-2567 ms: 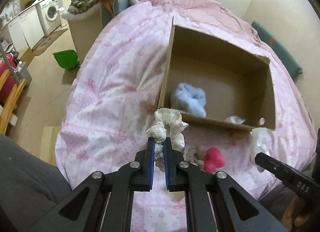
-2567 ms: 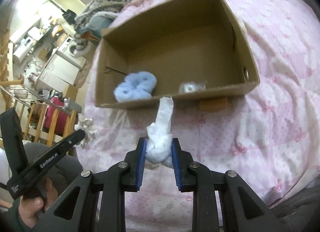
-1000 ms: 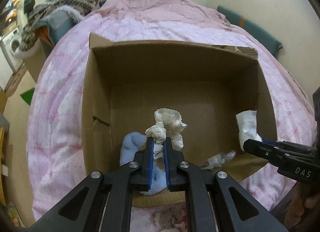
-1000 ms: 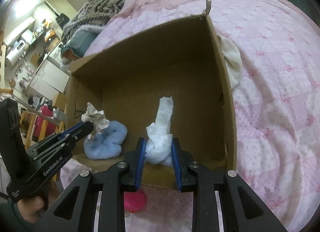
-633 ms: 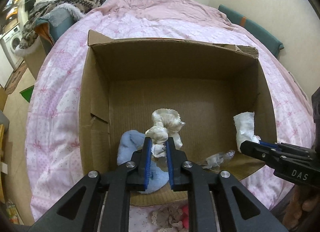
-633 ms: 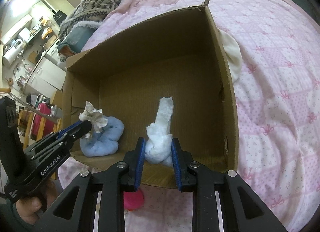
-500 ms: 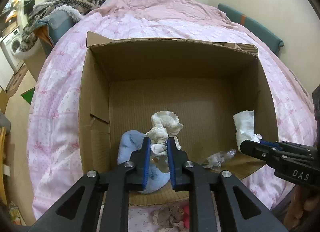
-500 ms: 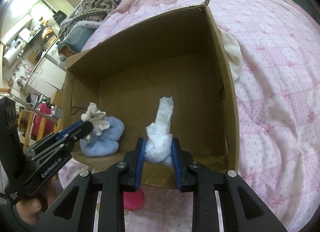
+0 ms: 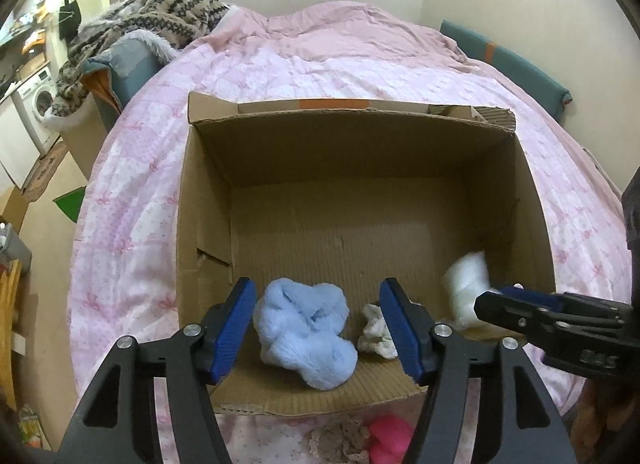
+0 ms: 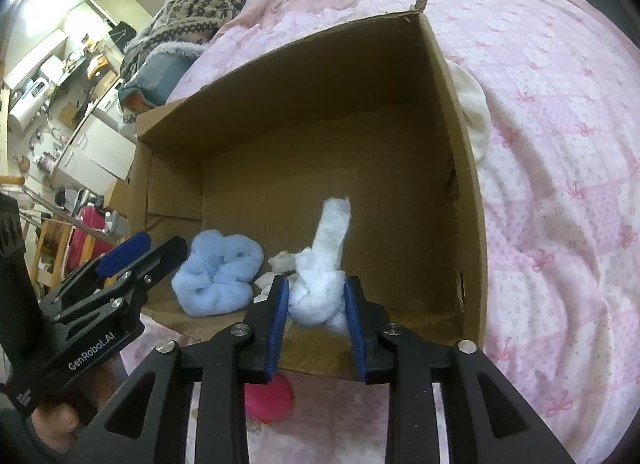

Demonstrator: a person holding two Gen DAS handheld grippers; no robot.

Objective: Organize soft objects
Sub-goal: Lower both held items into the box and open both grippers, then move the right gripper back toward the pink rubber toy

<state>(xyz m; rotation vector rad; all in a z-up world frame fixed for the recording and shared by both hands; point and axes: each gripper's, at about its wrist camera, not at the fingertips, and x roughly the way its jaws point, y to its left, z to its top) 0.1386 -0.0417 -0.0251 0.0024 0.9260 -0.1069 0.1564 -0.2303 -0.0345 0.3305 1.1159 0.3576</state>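
An open cardboard box [image 9: 208,200] [image 10: 472,200] sits on the pink bed. Inside it lie a fluffy light-blue scrunchie [image 9: 306,338] [image 10: 218,278] and a cream ruffled scrunchie [image 9: 374,332] [image 10: 280,264] beside it. My left gripper [image 9: 320,330] [image 10: 132,252] is open and empty over the box's near edge. My right gripper [image 10: 316,304] is shut on a white fluffy cloth [image 10: 324,276] [image 9: 466,284], held above the box's near right part.
In front of the box on the quilt [image 9: 132,192] lie a pink soft item [image 9: 390,438] [image 10: 268,398] and a beige lace scrunchie [image 9: 340,442]. A white cloth [image 10: 474,112] lies against the box's right outer wall. A patterned blanket [image 9: 160,4] is piled at far left.
My left gripper has opened and the cream scrunchie has dropped into the box beside the blue one. My right gripper still holds the white cloth, its jaws slightly wider.
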